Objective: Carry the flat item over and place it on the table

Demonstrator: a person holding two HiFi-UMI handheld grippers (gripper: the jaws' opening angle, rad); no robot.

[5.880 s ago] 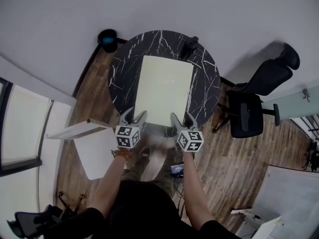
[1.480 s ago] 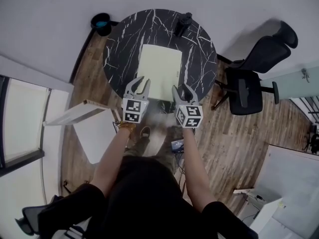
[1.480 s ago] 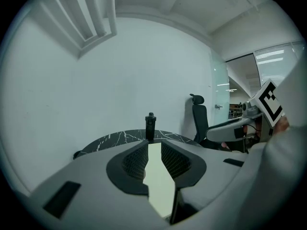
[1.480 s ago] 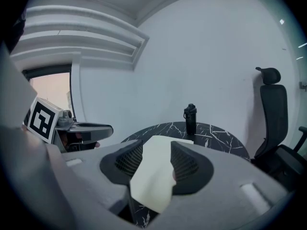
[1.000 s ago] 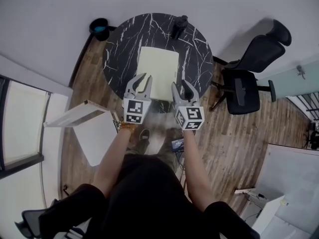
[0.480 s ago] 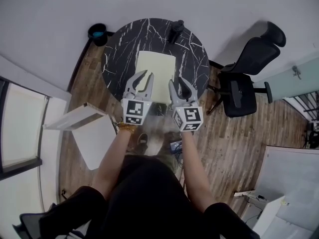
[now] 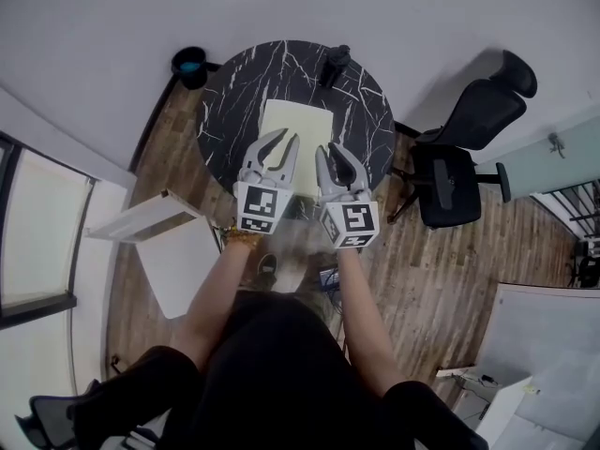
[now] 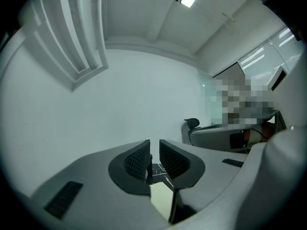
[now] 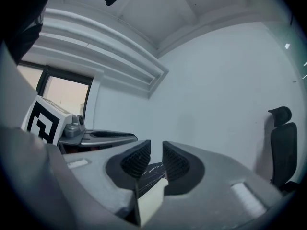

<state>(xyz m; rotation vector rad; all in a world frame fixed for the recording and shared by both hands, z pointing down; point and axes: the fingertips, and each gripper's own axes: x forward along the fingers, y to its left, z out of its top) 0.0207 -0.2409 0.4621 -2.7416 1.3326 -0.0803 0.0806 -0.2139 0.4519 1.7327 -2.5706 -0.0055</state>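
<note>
Left tongs (image 7: 284, 148) narrow, right tongs (image 7: 332, 157) just closing narrower, both empty, I've lifted off the pale sheet (image 7: 296, 123), seemingly delivered on the upper-centre table (image 7: 234, 92).

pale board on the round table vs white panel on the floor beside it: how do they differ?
The pale yellow-green rectangular board lies on the black marbled round table; the white flat panel lies lower, on the wooden floor. The board is yellowish, the panel white. The board's outline is square-cornered; the panel's looks skewed. Both are flat, light and lying level.
</note>
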